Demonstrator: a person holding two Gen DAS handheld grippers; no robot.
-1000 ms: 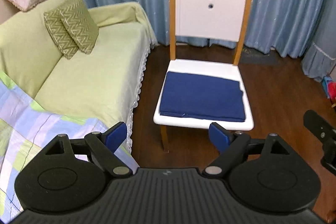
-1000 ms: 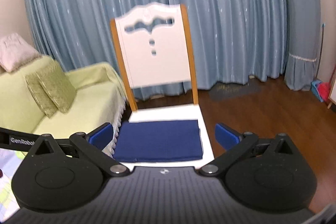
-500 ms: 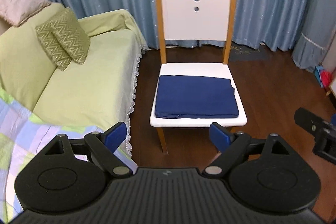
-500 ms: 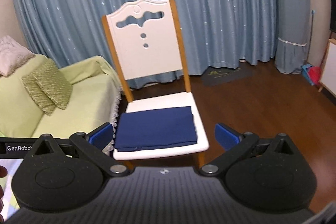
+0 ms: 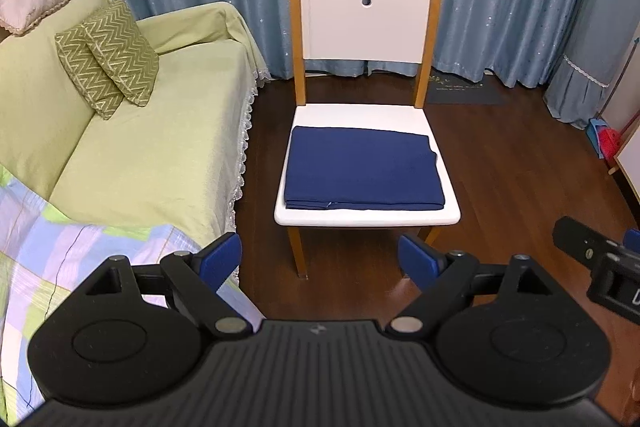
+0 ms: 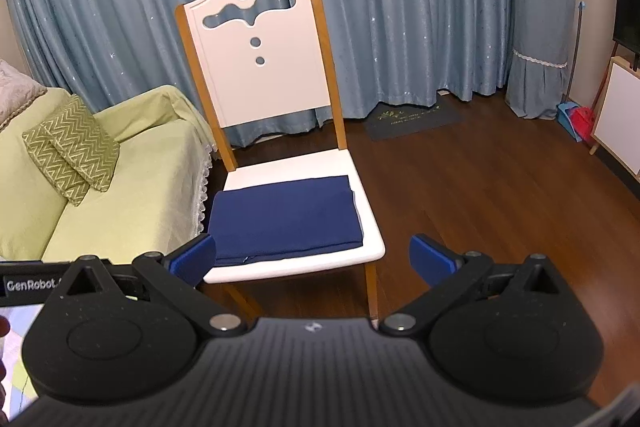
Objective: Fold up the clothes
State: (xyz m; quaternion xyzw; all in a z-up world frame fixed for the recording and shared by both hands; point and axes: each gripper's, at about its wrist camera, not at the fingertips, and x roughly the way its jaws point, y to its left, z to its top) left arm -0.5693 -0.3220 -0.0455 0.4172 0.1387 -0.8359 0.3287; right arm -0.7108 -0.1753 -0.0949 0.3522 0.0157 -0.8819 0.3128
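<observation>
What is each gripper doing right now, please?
Left gripper: open, holding nothing.
Right gripper: open, holding nothing; the folded blue cloth lies on the chair.

Folded cloth (image 5: 362,167): navy, plain. Chair (image 5: 366,31): white, orange-brown posts. Cushions (image 5: 108,57): green-and-cream chevron; curtains (image 6: 400,7): blue, white-starred.

A dark blue garment (image 5: 362,167) lies folded into a flat, neat rectangle on the white seat of a wooden chair (image 5: 366,217). Its layered edges face the front of the seat, its surface smooth, and it covers most of the seat, leaving a white margin around it.
</observation>
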